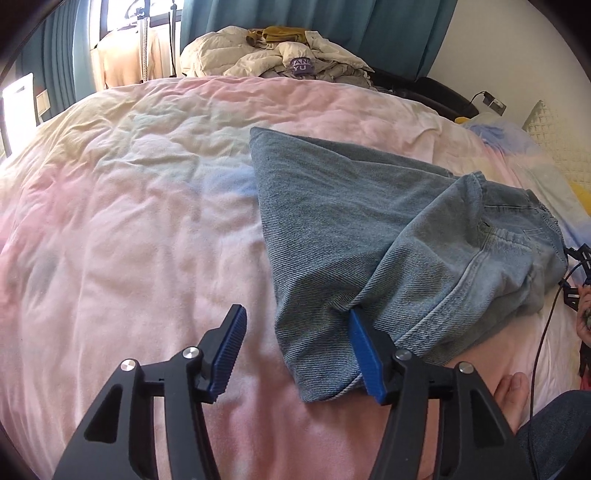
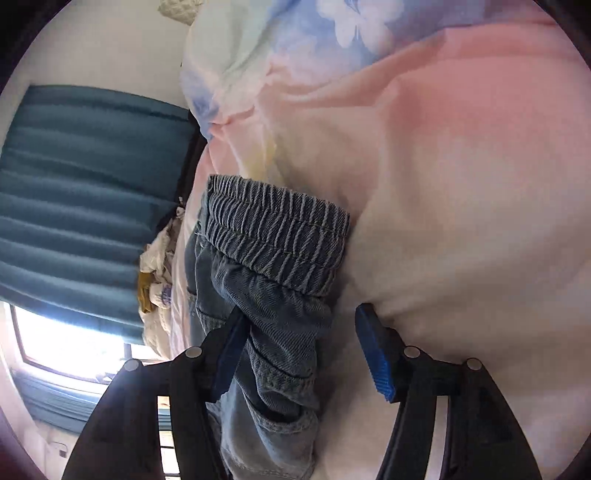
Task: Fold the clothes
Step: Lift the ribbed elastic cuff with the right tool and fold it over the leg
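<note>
A pair of light blue jeans (image 1: 351,221) lies folded on the pink pastel bed cover (image 1: 129,221), its hem end near me. My left gripper (image 1: 297,312) stands open over that near end. Its right finger (image 1: 364,347) touches the denim edge, and its left finger is over bare cover. In the right wrist view the jeans' elastic waistband (image 2: 277,229) lies on the cover (image 2: 461,184). My right gripper (image 2: 301,308) is open around the bunched denim below the waistband. Its left finger (image 2: 229,354) rests against the cloth, and the right finger is on the cover.
A heap of crumpled clothes (image 1: 280,55) sits at the bed's far side before teal curtains (image 1: 332,18). A quilted pillow (image 1: 554,133) lies at the far right. A person's bare foot (image 1: 511,395) and a black cable (image 1: 543,332) are at the near right.
</note>
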The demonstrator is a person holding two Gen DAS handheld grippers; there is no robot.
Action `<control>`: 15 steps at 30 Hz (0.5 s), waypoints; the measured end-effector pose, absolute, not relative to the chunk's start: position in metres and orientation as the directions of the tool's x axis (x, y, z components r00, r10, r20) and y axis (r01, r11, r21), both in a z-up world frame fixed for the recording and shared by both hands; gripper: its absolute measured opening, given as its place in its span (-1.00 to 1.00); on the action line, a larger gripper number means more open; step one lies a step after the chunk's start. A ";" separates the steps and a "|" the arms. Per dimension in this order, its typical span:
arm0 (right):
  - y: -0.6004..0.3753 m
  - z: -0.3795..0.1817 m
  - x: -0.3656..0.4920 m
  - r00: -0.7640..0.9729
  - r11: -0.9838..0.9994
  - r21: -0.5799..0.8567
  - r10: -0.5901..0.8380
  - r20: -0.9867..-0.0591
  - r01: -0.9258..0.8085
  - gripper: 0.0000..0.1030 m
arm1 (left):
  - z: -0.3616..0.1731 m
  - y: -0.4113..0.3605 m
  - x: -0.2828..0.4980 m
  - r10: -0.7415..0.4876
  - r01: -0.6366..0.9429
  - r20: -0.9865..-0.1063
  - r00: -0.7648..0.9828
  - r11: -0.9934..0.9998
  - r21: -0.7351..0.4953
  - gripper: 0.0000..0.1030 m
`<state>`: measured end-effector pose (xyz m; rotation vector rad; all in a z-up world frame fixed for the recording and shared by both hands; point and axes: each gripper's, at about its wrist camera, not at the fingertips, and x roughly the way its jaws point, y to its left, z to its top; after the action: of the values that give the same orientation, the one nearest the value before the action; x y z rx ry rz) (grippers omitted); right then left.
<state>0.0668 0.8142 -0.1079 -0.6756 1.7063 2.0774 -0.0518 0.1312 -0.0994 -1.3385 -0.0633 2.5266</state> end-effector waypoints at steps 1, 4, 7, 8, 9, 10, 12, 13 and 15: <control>0.816 -0.108 0.064 -0.828 -0.203 0.813 -0.018 -0.560 -0.546 0.27 | -0.095 0.131 -0.050 0.267 -0.231 -0.795 -0.544 -0.959 -0.164 0.14; 0.819 -0.108 0.053 -0.850 -0.221 0.832 -0.022 -0.526 -0.509 0.30 | -0.086 0.135 -0.046 0.263 -0.251 -0.771 -0.580 -0.958 -0.138 0.14; 0.823 -0.108 0.043 -0.849 -0.215 0.831 -0.013 -0.528 -0.513 0.41 | -0.079 0.137 -0.045 0.291 -0.270 -0.753 -0.590 -0.950 -0.156 0.14; 0.823 -0.108 0.038 -0.836 -0.219 0.817 -0.009 -0.549 -0.534 0.40 | -0.076 0.135 -0.043 0.314 -0.271 -0.736 -0.599 -0.945 -0.182 0.14; 0.823 -0.107 0.035 -0.824 -0.226 0.803 0.004 -0.566 -0.552 0.38 | -0.071 0.132 -0.042 0.338 -0.273 -0.716 -0.611 -0.939 -0.210 0.14; 0.822 -0.104 0.032 -0.807 -0.232 0.782 0.021 -0.591 -0.579 0.19 | -0.067 0.130 -0.041 0.355 -0.276 -0.702 -0.618 -0.933 -0.229 0.14; 0.821 -0.097 0.026 -0.765 -0.240 0.736 0.050 -0.642 -0.633 -0.09 | -0.058 0.128 -0.039 0.378 -0.287 -0.676 -0.633 -0.925 -0.248 0.14; 0.819 -0.092 0.023 -0.753 -0.253 0.720 0.064 -0.654 -0.647 -0.23 | -0.054 0.127 -0.037 0.386 -0.292 -0.661 -0.643 -0.922 -0.254 0.14; 0.807 -0.069 0.018 -0.747 -0.335 0.684 0.105 -0.657 -0.648 -0.38 | -0.048 0.127 -0.034 0.383 -0.294 -0.649 -0.658 -0.923 -0.247 0.14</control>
<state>0.0181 0.8072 -0.0693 -0.7100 1.4287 2.1171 -0.0341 0.1265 -0.0482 -1.0400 -0.1699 2.5582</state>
